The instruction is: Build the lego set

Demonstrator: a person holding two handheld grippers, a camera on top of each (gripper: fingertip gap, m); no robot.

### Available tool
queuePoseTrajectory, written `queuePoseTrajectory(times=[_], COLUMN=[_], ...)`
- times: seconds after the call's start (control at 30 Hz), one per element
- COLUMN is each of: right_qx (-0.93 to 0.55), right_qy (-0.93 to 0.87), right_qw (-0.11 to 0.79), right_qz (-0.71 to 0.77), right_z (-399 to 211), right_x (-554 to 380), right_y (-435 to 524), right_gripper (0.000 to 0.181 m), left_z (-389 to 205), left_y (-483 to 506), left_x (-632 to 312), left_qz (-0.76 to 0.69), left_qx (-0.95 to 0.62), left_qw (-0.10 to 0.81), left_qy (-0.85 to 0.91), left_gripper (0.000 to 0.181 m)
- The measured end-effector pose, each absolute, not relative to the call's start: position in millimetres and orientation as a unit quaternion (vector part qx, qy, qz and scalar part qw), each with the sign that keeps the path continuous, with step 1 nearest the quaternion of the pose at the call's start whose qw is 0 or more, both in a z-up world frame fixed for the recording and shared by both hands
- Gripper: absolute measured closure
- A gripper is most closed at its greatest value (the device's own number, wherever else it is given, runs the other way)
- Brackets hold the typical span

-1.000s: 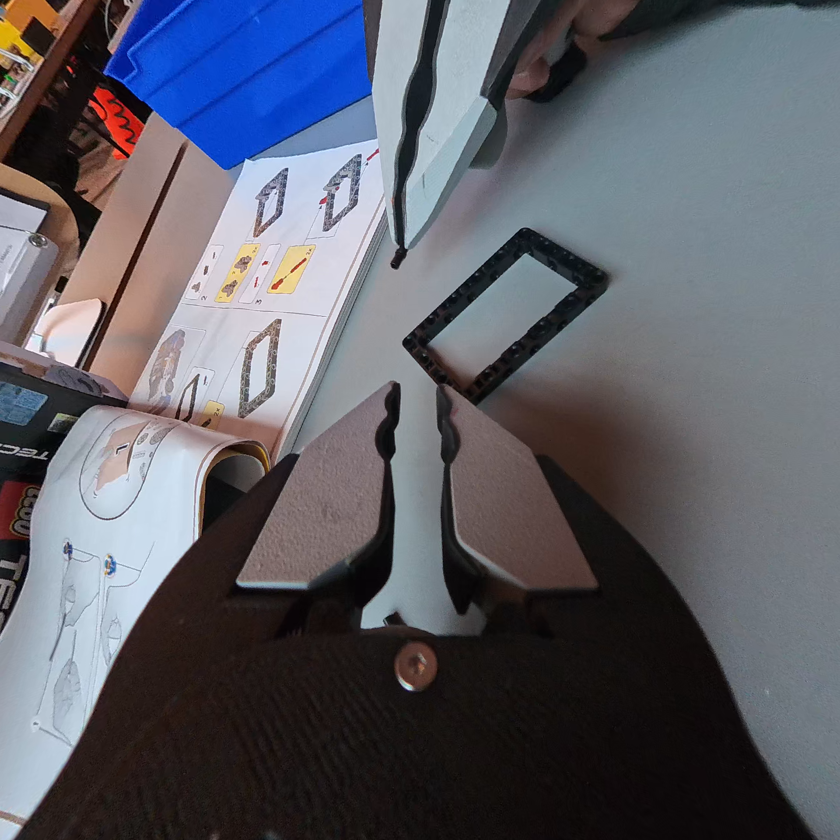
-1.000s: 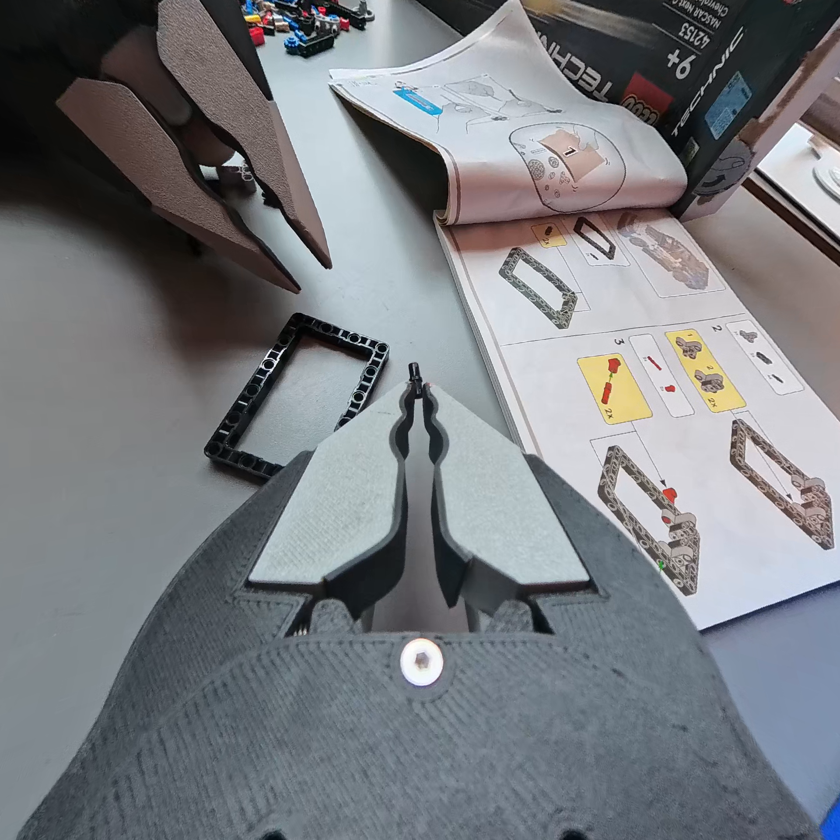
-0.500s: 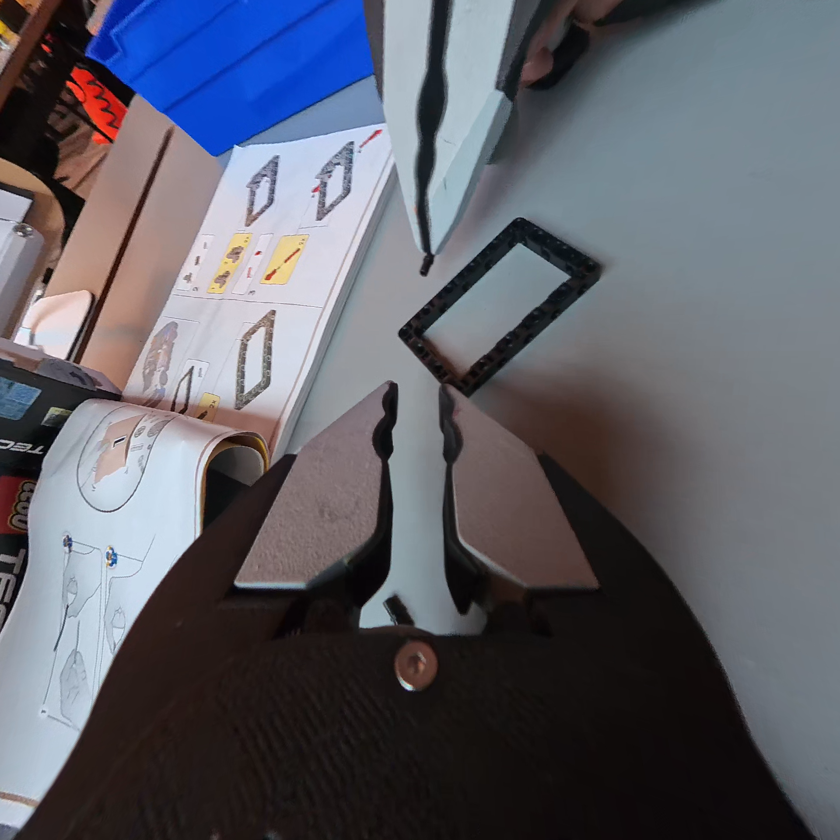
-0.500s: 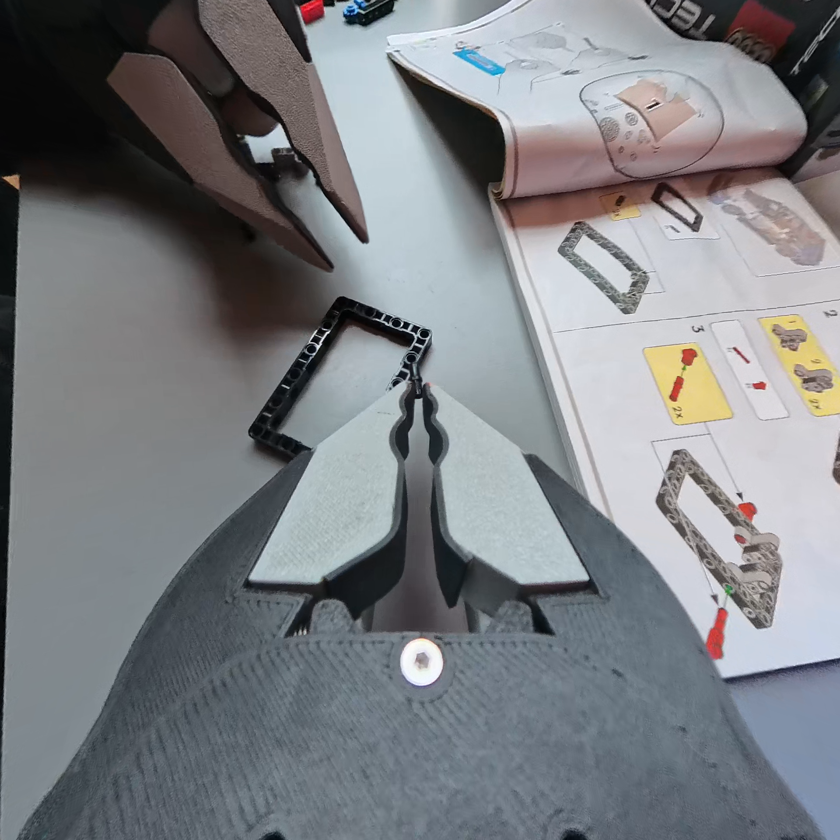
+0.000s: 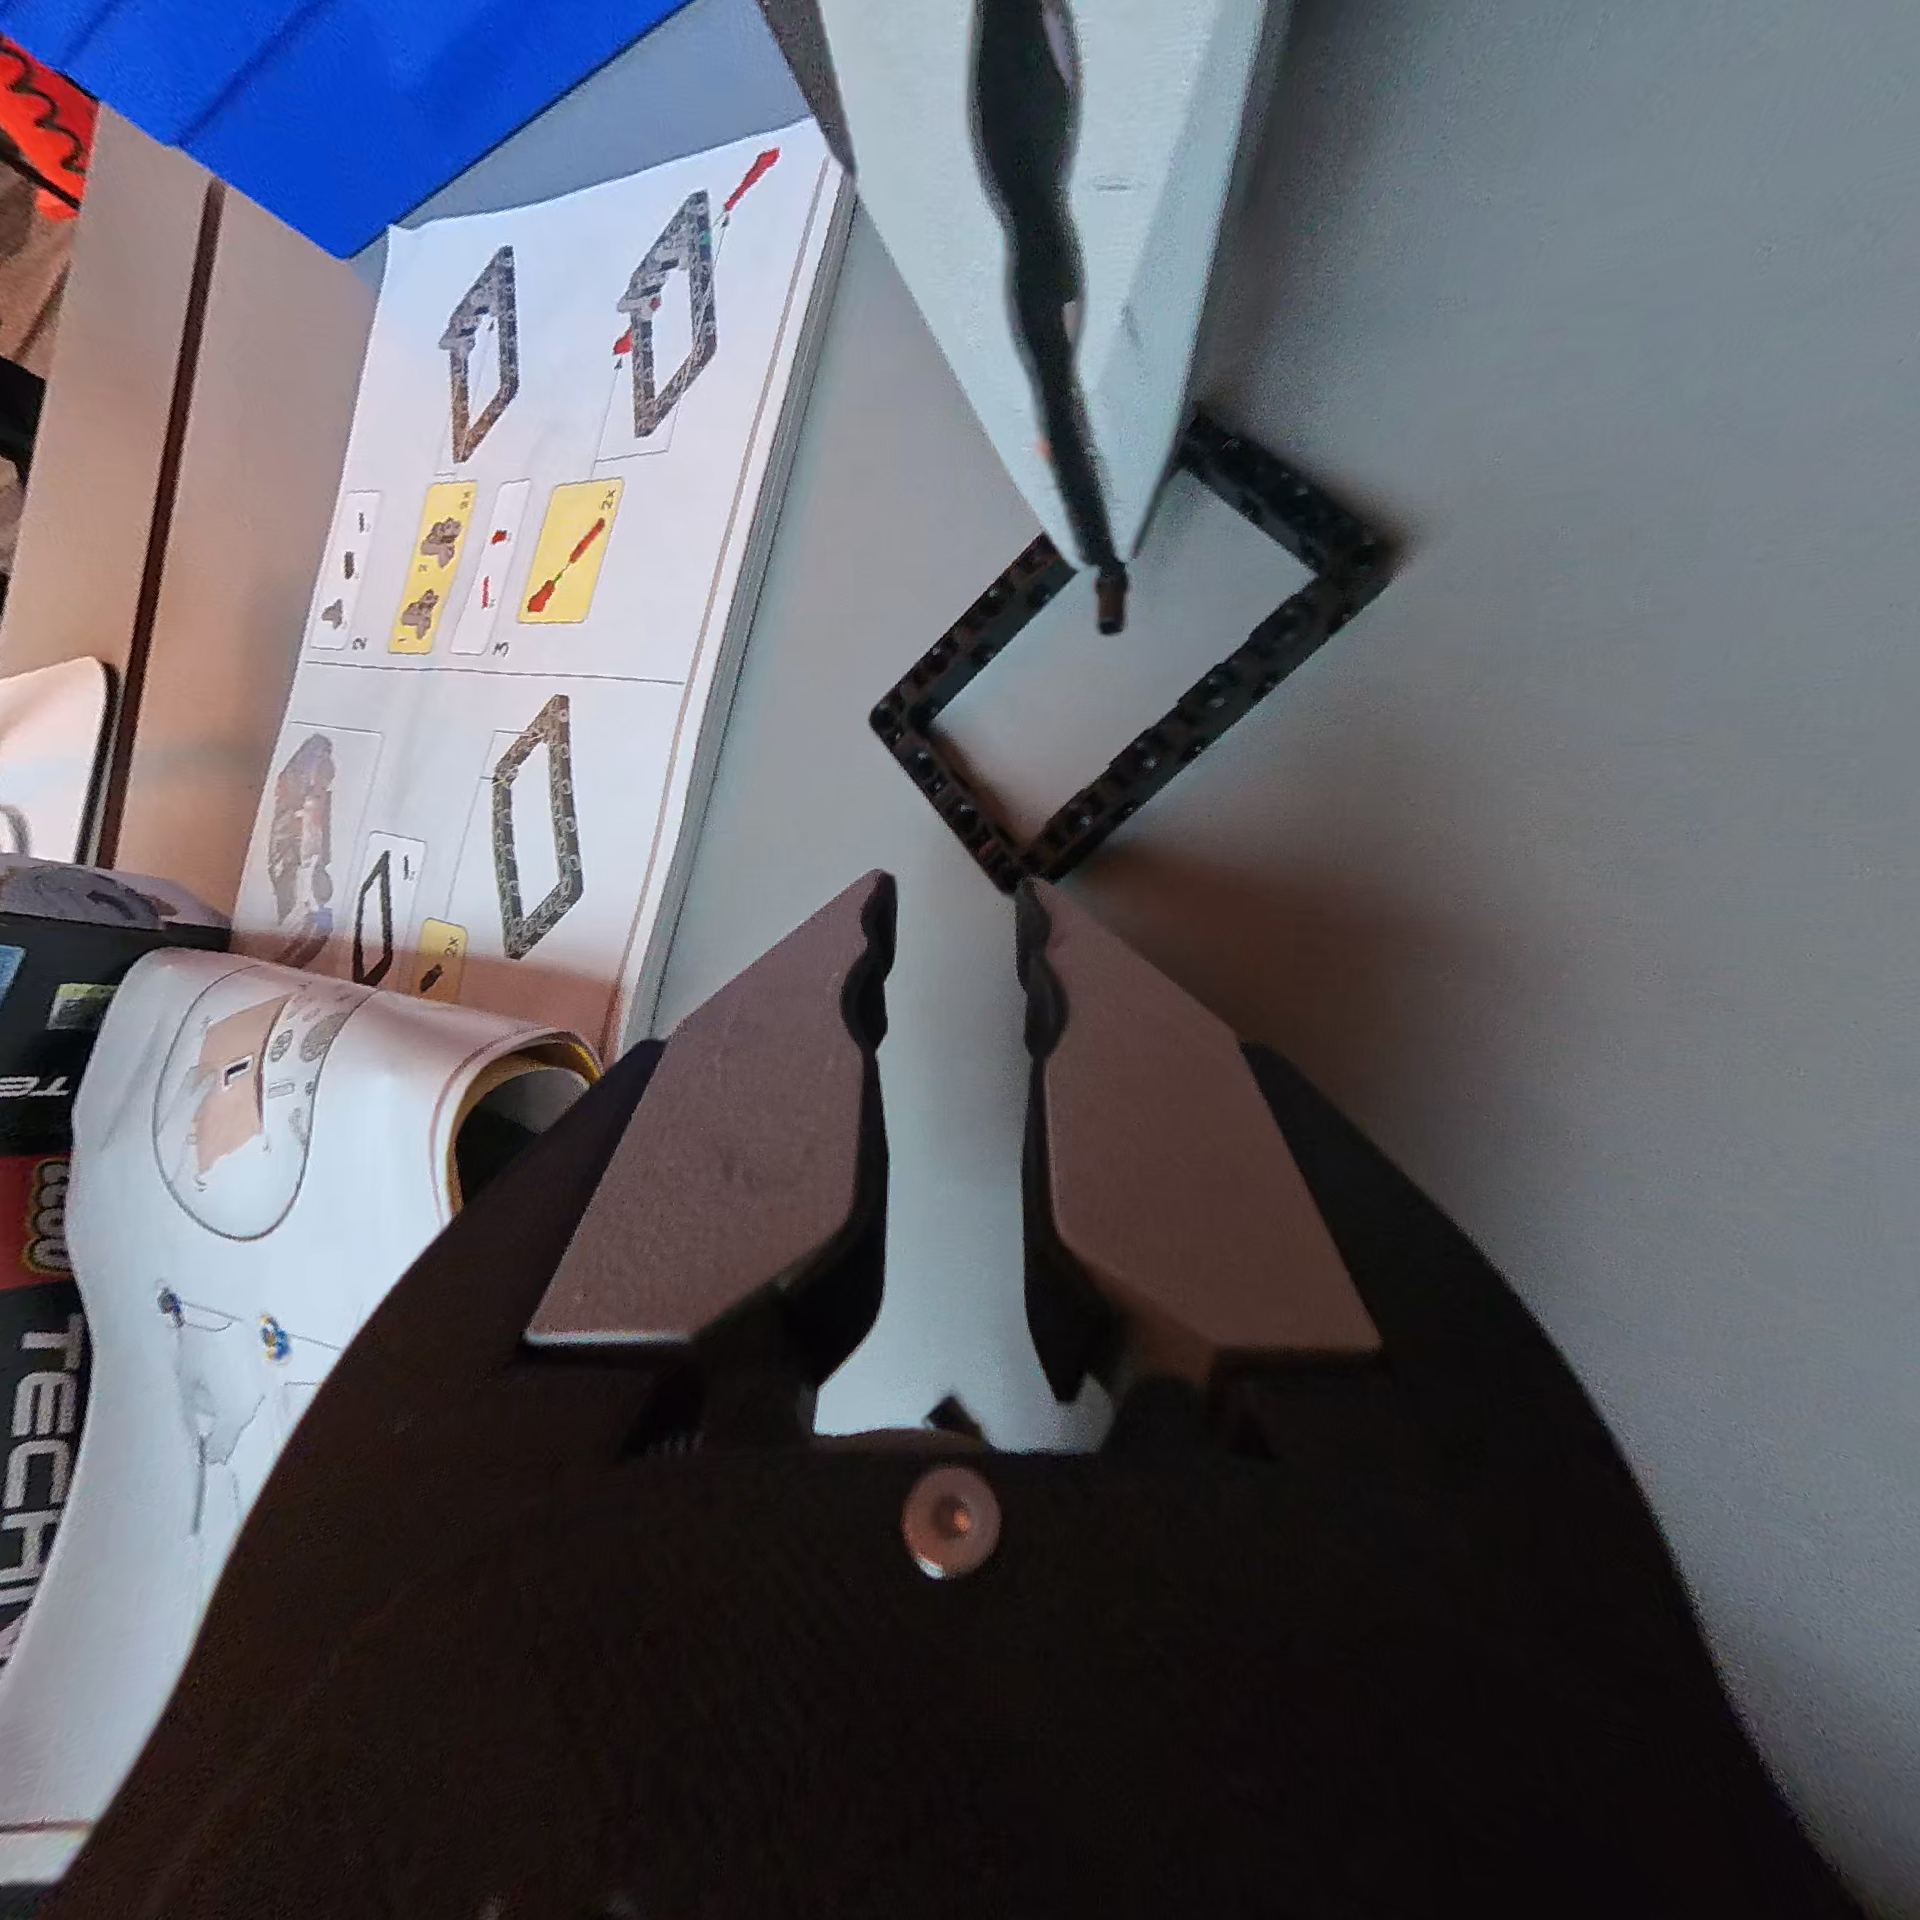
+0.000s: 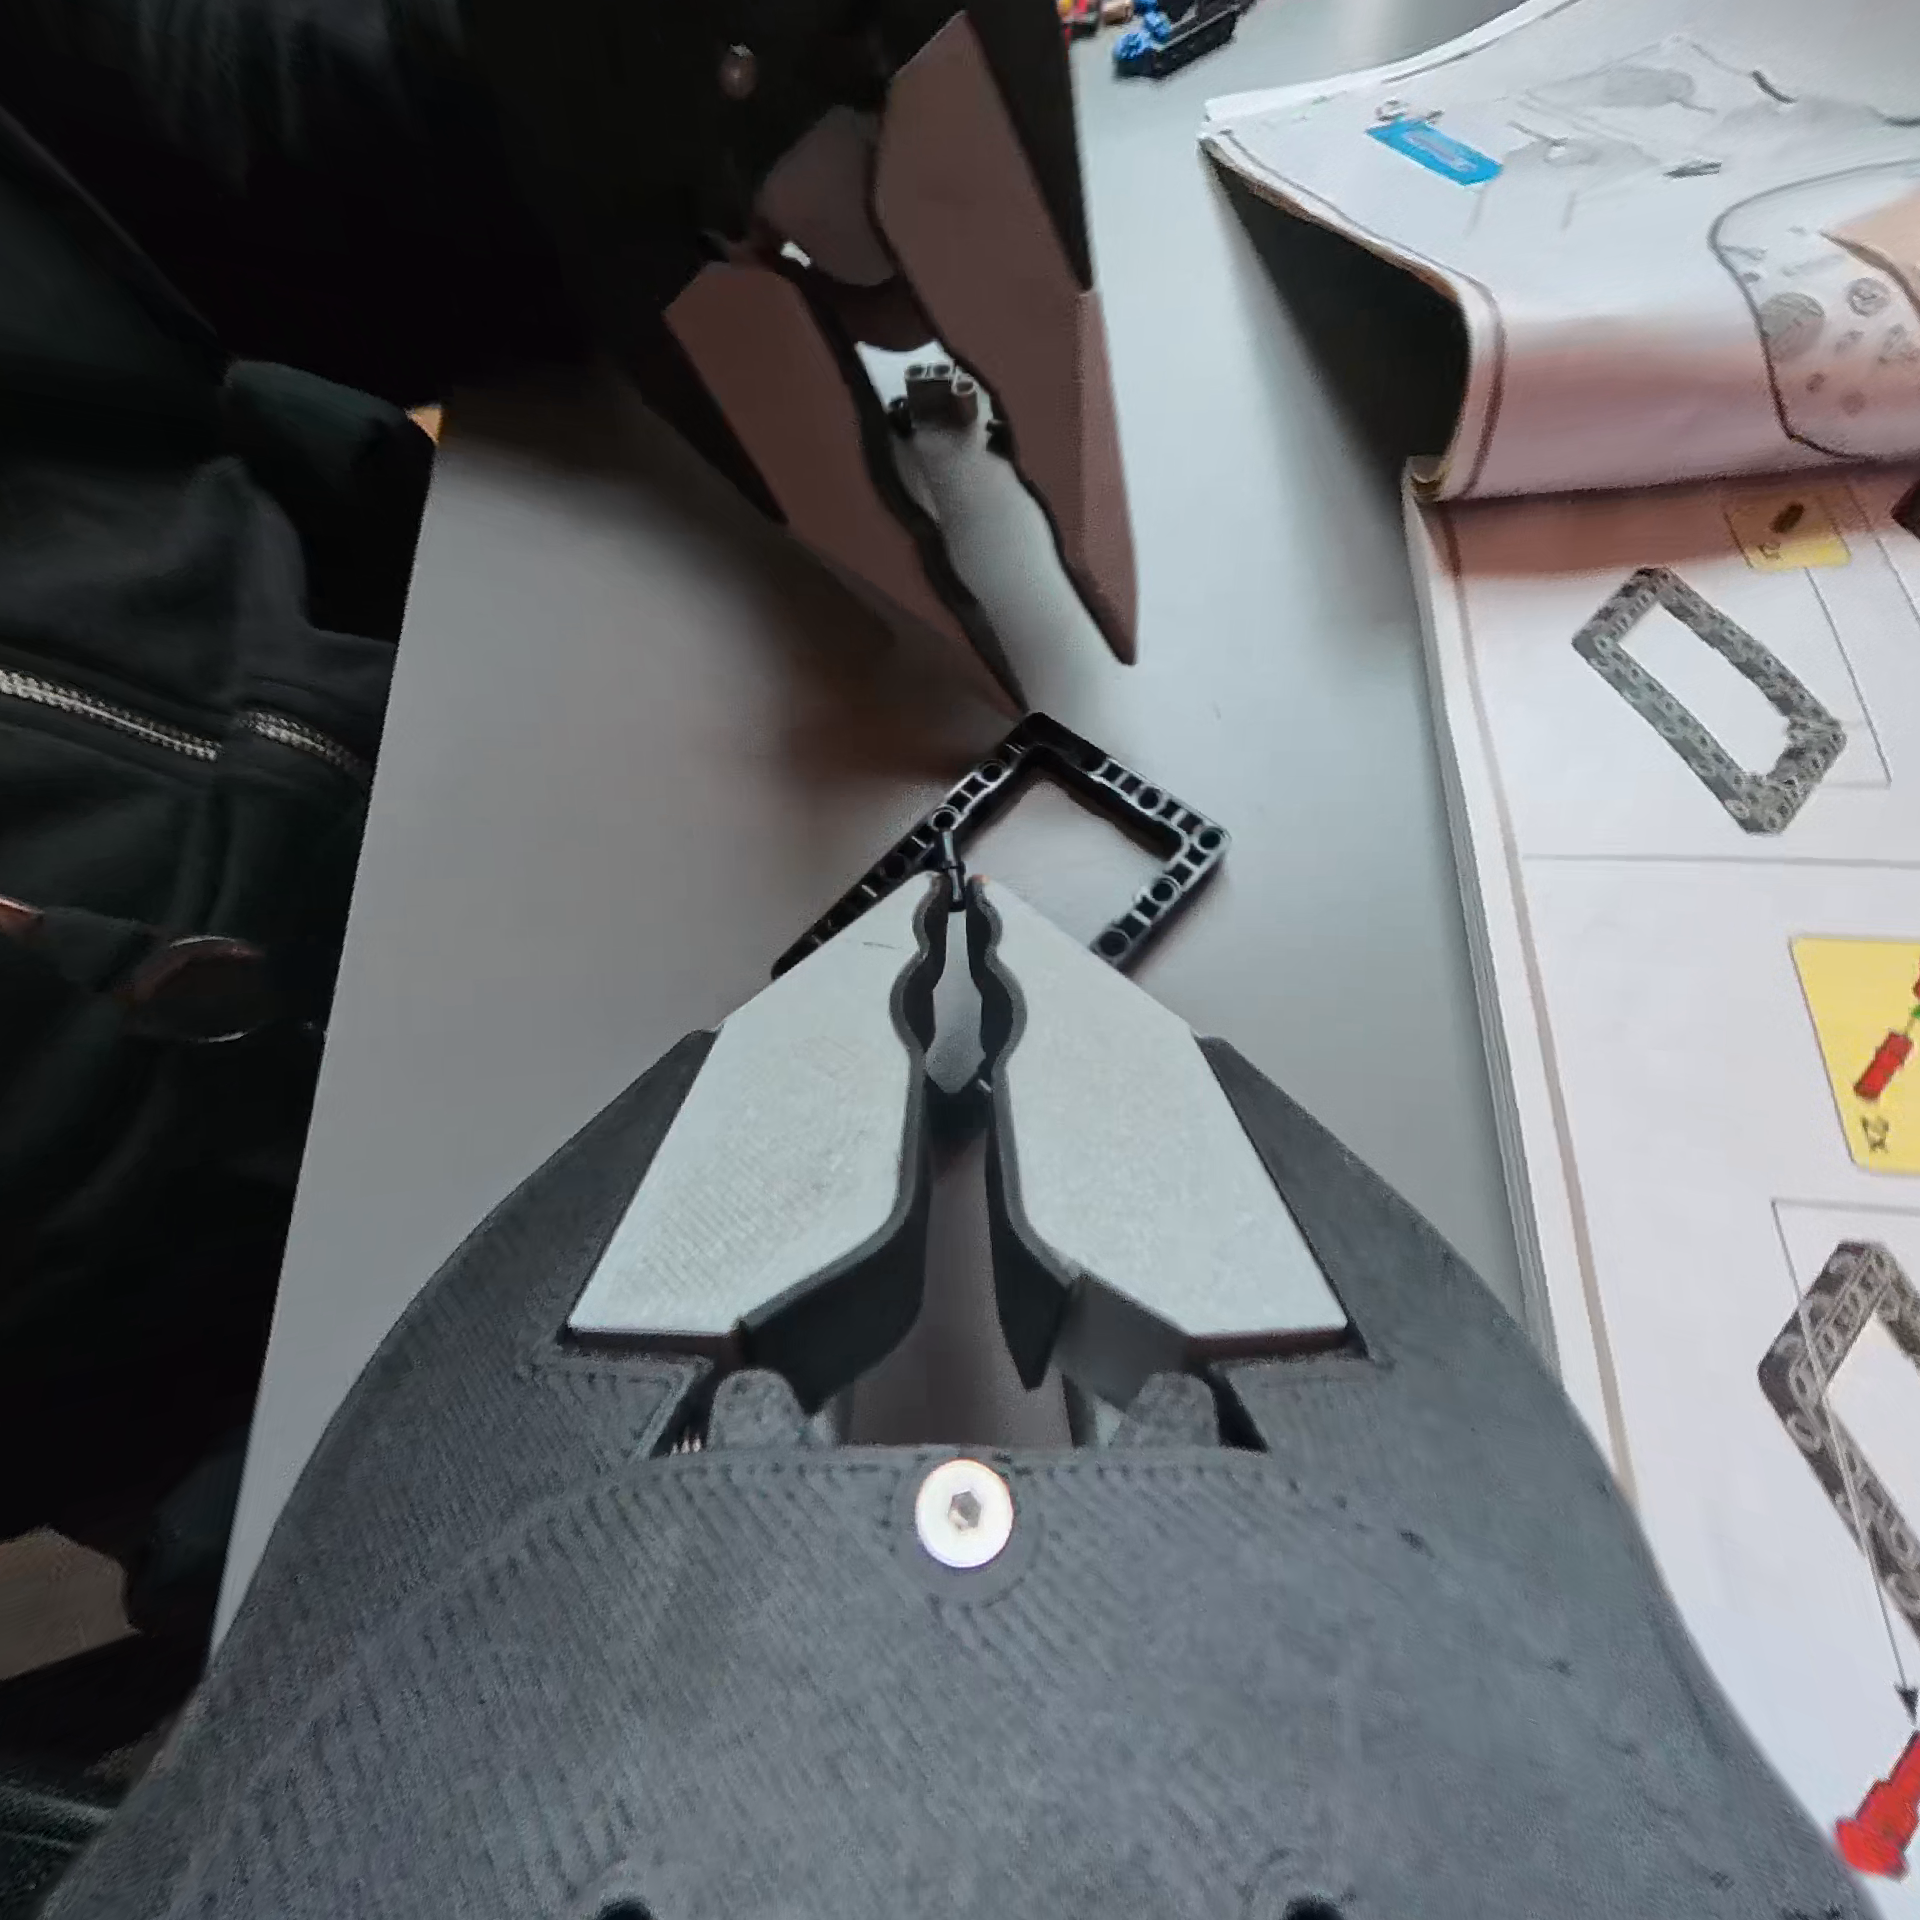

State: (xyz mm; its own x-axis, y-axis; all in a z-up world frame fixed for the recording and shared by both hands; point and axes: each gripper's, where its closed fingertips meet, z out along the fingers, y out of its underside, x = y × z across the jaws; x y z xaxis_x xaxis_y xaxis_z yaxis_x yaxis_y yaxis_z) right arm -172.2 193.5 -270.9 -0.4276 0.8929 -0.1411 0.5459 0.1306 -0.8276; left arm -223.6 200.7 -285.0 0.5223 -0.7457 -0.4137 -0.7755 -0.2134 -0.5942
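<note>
A black rectangular Technic frame [image 5: 1174, 727] lies flat on the grey table [image 5: 1558, 935]; it also shows in the right wrist view [image 6: 1143, 798]. My right gripper [image 6: 951, 883] is shut on a small black pin [image 6: 947, 847], held just over the frame's long left side; I cannot tell if it touches. In the left wrist view the right gripper [image 5: 1096, 556] comes down from the top with the pin [image 5: 1110, 601] at its tip. My left gripper [image 5: 954, 899] is open and empty, its tips next to the frame's near corner. It shows beyond the frame in the right wrist view [image 6: 1070, 675].
The open instruction booklet [image 5: 540, 499] lies beside the frame, also in the right wrist view [image 6: 1662, 935]. The set's box [image 5: 42, 1299] and a blue bin [image 5: 364, 104] stand past it. A small grey piece [image 6: 940, 384] and loose pieces [image 6: 1174, 42] lie farther off. A person's dark jacket [image 6: 156, 623] is at the table edge. There is about 6 centimetres between the tips of the two grippers. The small grey piece [image 6: 940, 384] sits 12 centimetres or so from the ends of my left fingers.
My right gripper has carried the pin sideways from beside the booklet to over the frame. My left gripper has come closer to the frame's corner, its jaws a little wider.
</note>
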Motion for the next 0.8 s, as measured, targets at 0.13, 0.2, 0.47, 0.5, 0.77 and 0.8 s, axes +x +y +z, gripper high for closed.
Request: queuePoseTrajectory(times=[0.13, 0.2, 0.47, 0.5, 0.77, 0.8], right_qx=[-0.474, -0.451, -0.34, -0.326, -0.216, -0.204], right_qy=[-0.777, -0.797, -0.864, -0.871, -0.909, -0.91], right_qw=[0.222, 0.239, 0.243, 0.246, 0.264, 0.268], right_qz=[0.35, 0.322, 0.28, 0.273, 0.239, 0.242], right_z=[-284, -285, -288, -287, -292, -292], right_x=[-179, -184, -199, -201, -213, -213], right_y=[198, 201, 201, 201, 206, 205], right_gripper=[0.181, 0.181, 0.181, 0.181, 0.181, 0.181], left_z=[-290, -289, -281, -282, -295, -296], left_y=[208, 207, 190, 190, 195, 196], left_x=[-238, -240, -218, -218, -220, -221], left_qz=[0.052, 0.039, -0.106, -0.111, -0.085, -0.082], left_qx=[-0.79, -0.8, -0.815, -0.818, -0.826, -0.826], left_qw=[0.386, 0.387, 0.391, 0.387, 0.366, 0.366], left_qy=[0.474, 0.457, 0.415, 0.411, 0.42, 0.42], left_gripper=[0.161, 0.161, 0.159, 0.159, 0.169, 0.17])
